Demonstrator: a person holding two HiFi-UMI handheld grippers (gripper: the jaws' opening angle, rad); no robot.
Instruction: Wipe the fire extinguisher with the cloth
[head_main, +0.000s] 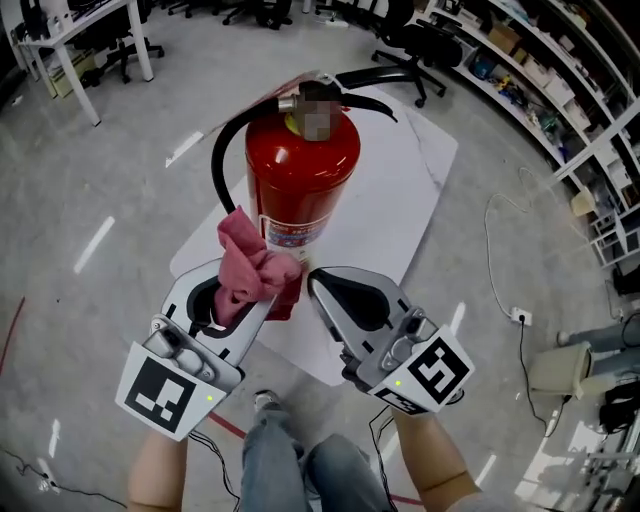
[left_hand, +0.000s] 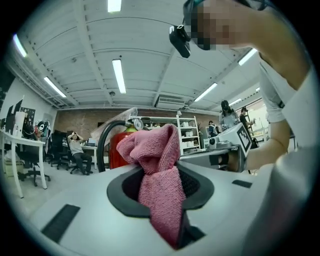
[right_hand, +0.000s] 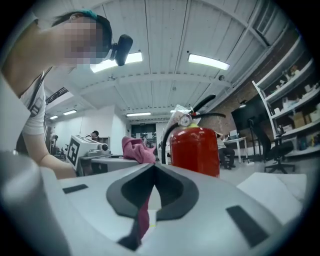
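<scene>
At the bottom edge of the head view the person's knees are cut off by the frame, and both forearms run out of it too. Just beyond them the two marker cubes face up.

The left gripper has its jaws clenched on a pink terry cloth. The cloth fills the gap between the jaws, so their tips are hidden. Its bunched upper end rises above them, and a darker tail hangs below.

Just beside it, the right gripper has its jaws closed tip to tip. A thin pink strip shows in the slit lower down in the right gripper view. Whether that is cloth nipped there or only seen through the gap is hard to tell.

The bunched cloth lies against the lower front of the red fire extinguisher, overlapping the left side of its label. The label's print is too small to read.

The extinguisher stands upright on a white worktop, about midway along it and nearer its left edge. The near corner of the worktop is hidden behind the grippers. A black hose loops out on the extinguisher's left side. The valve head and gauge on top are blurred over, and only the black levers show.

Farther off lie grey floor, office chairs and shelving, both cropped by the frame.
</scene>
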